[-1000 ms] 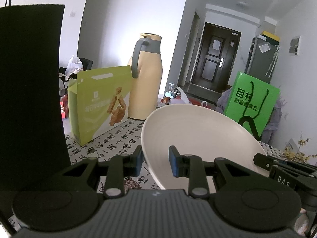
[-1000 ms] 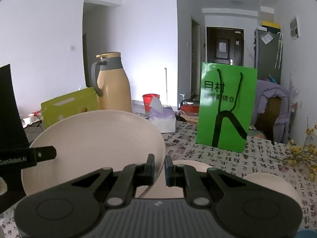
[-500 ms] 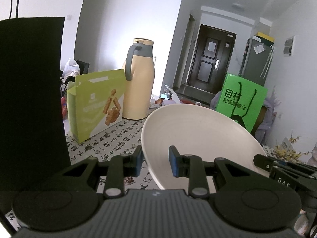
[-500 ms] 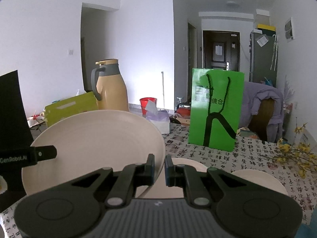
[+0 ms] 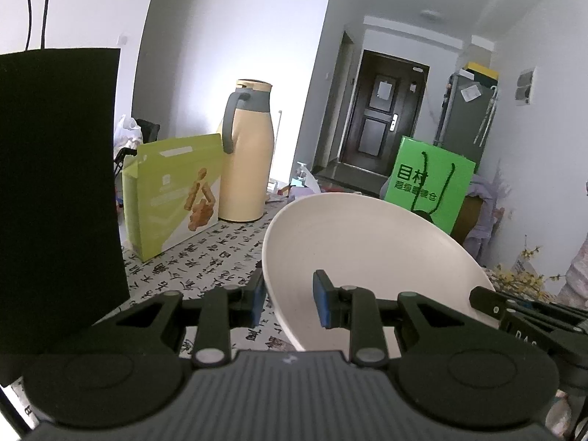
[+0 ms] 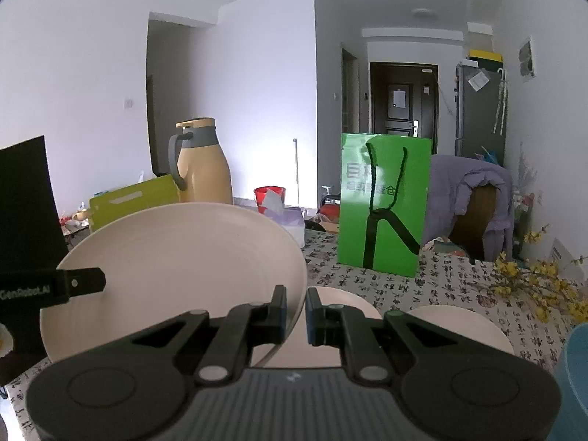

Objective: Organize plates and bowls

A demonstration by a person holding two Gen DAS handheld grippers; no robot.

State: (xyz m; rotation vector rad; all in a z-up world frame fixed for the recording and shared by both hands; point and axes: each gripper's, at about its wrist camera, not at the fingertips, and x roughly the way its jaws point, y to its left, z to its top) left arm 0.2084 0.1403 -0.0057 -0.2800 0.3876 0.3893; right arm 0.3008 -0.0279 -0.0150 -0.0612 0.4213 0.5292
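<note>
Up off the patterned tablecloth (image 6: 422,286): cream plate (image 6: 176,268), wide, shallow, matte (faint rings inside), tilted. Pinched at its right rim by right gripper (image 6: 296,312), nearly closed. Left rim between left gripper (image 5: 288,299) pads, set wider, contact apparently loose. Below, two more cream dishes (image 6: 459,325).

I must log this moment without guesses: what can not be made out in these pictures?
Left wrist view: whether the left gripper pinches the cream plate; its body hides the near rim.
Right wrist view: a cream dish on the table, half covered by the right gripper; plate or bowl unclear.
Same view, blue object: cut by the right edge.
</note>
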